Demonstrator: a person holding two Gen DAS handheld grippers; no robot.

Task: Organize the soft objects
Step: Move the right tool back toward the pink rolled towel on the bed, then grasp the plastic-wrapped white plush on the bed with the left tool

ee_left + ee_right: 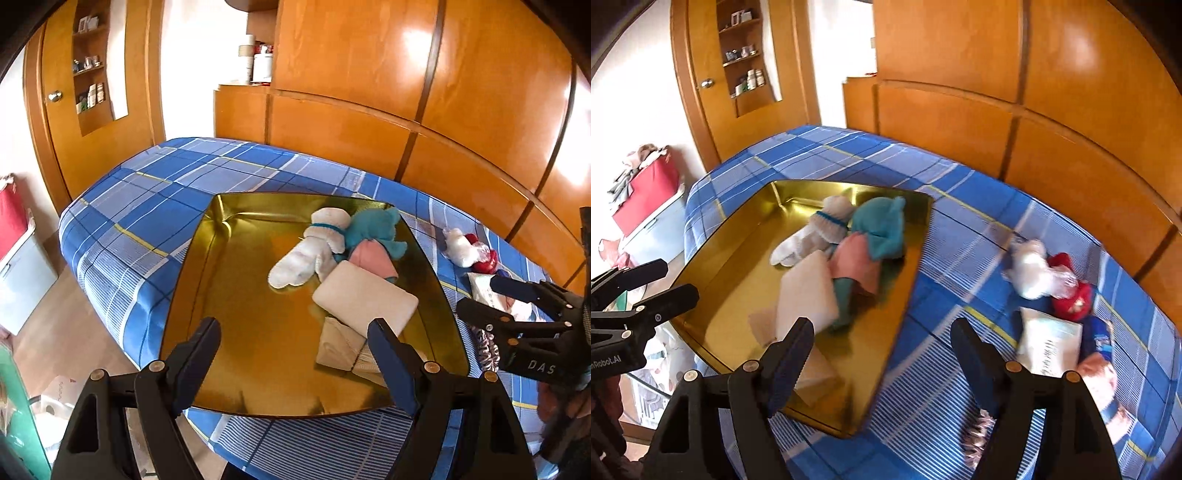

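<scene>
Surface: a bed [147, 206] under a blue, white and yellow plaid sheet, smooth and flat, with rounded corners.
Room: glossy orange-brown wooden wall panels [461, 110] run along the far side of the bed; a wooden door with a round metal knob [54, 96] and an arched shelf niche [90, 62] of small bottles stand at the left.
Floor side: a red and white storage box [646, 199] sits near the door wall.
Tray: a shallow gold tray [240, 295] with a mirror-like metallic floor and low upturned rim lies on the sheet.
In the tray: a white plush toy [314, 243] with a teal collar, a fuzzy teal plush [373, 229], a pink cloth [369, 260], a smooth white rectangular sponge block [364, 297] and a beige folded cloth [338, 345], all bunched together and touching on the tray's right half.
Outside the tray: on the sheet to the right lie a white plush in clear crinkled plastic [1034, 273], a red plush [1071, 291] touching it, a flat white tissue packet [1049, 345] and a blue-dressed doll [1104, 365].
Left gripper [295, 341]: black, jaws spread wide over the tray's near half, holding nothing.
Right gripper [882, 341]: black, jaws spread wide above the tray's right edge and the sheet, holding nothing.
</scene>
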